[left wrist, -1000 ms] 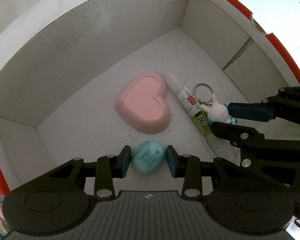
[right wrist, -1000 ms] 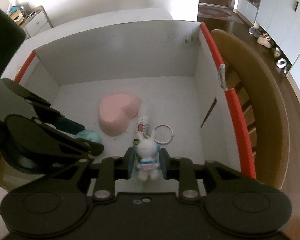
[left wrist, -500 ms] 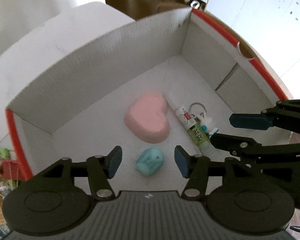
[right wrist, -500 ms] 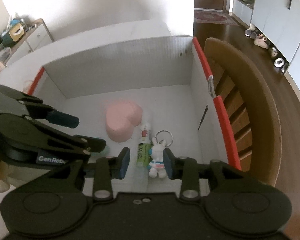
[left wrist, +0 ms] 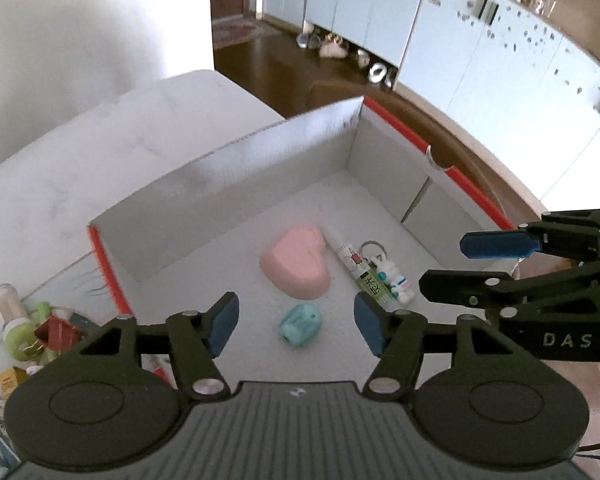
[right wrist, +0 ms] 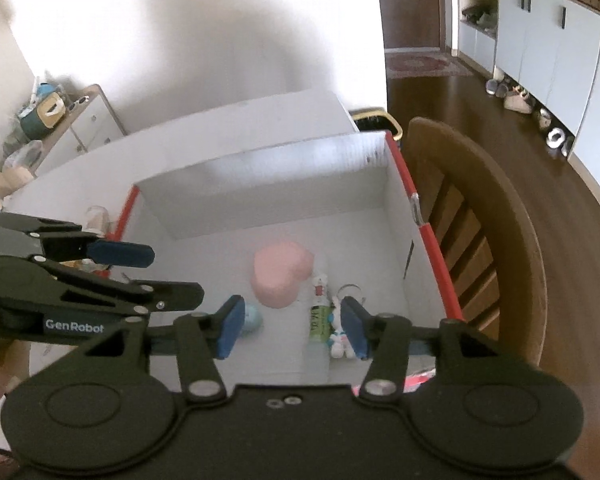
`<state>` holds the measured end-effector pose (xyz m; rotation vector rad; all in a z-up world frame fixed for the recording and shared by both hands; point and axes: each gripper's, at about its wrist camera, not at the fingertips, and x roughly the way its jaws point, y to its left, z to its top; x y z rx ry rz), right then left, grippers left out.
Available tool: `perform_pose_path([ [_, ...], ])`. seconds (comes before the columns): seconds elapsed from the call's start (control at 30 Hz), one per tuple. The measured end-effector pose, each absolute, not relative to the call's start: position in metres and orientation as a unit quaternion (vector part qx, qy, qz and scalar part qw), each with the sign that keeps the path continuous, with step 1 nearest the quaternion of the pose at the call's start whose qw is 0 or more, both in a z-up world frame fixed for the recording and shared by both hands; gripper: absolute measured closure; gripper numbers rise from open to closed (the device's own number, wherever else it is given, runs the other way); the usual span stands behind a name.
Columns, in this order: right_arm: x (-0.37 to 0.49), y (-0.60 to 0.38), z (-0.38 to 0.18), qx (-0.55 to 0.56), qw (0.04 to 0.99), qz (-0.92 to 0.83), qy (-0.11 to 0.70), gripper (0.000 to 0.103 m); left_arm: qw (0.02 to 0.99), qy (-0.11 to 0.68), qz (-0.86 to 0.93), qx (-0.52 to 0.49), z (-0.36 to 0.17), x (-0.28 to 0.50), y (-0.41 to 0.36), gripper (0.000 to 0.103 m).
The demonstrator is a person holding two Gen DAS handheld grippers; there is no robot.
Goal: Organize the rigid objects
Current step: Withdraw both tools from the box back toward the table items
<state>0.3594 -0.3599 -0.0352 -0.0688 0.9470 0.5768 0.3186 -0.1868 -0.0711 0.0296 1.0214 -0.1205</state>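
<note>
A wooden chair (right wrist: 480,248) stands beside pale cabinets (left wrist: 480,60).

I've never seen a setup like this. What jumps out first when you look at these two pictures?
Probably the white box with red edges, holding a pink heart-shaped block at its middle. Beside the heart lie a small teal object, a glue-stick-like tube and a white bunny keychain. Two black grippers with blue fingers hover above: the left gripper and the right gripper, both opening and holding nothing.
</note>
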Motion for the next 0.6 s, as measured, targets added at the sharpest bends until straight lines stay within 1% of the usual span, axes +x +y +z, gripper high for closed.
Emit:
perform_pose_path([
  [0.03,0.356,-0.358,-0.033,-0.031,0.851,0.275,0.447,0.046,0.872,0.485,-0.058,0.014,-0.068,0.318,-0.185,0.04],
  [0.07,0.353,-0.358,-0.031,-0.03,0.852,0.276,0.443,0.041,0.874,0.482,-0.057,0.013,-0.066,0.315,-0.182,0.04],
  [0.1,0.349,-0.356,-0.028,-0.031,0.854,0.278,0.438,0.038,0.877,0.478,-0.056,0.012,-0.069,0.317,-0.183,0.04],
  [0.23,0.336,-0.348,-0.019,-0.028,0.861,0.28,0.424,0.034,0.89,0.452,-0.058,0.01,-0.058,0.304,-0.173,0.04],
  [0.3,0.328,-0.343,-0.013,-0.024,0.866,0.282,0.413,0.026,0.895,0.442,-0.055,0.009,-0.052,0.296,-0.167,0.04],
  [0.43,0.313,-0.332,-0.004,-0.019,0.872,0.288,0.395,0.02,0.905,0.423,-0.052,0.0,-0.038,0.276,-0.148,0.039],
  [0.47,0.309,-0.328,-0.002,-0.019,0.874,0.287,0.391,0.016,0.907,0.419,-0.052,-0.004,-0.037,0.273,-0.144,0.038],
  [0.53,0.302,-0.32,0.001,-0.02,0.875,0.292,0.385,0.014,0.911,0.41,-0.048,-0.008,-0.033,0.264,-0.132,0.037],
  [0.6,0.295,-0.31,0.003,-0.023,0.877,0.293,0.38,0.01,0.914,0.402,-0.05,-0.011,-0.028,0.254,-0.119,0.037],
])
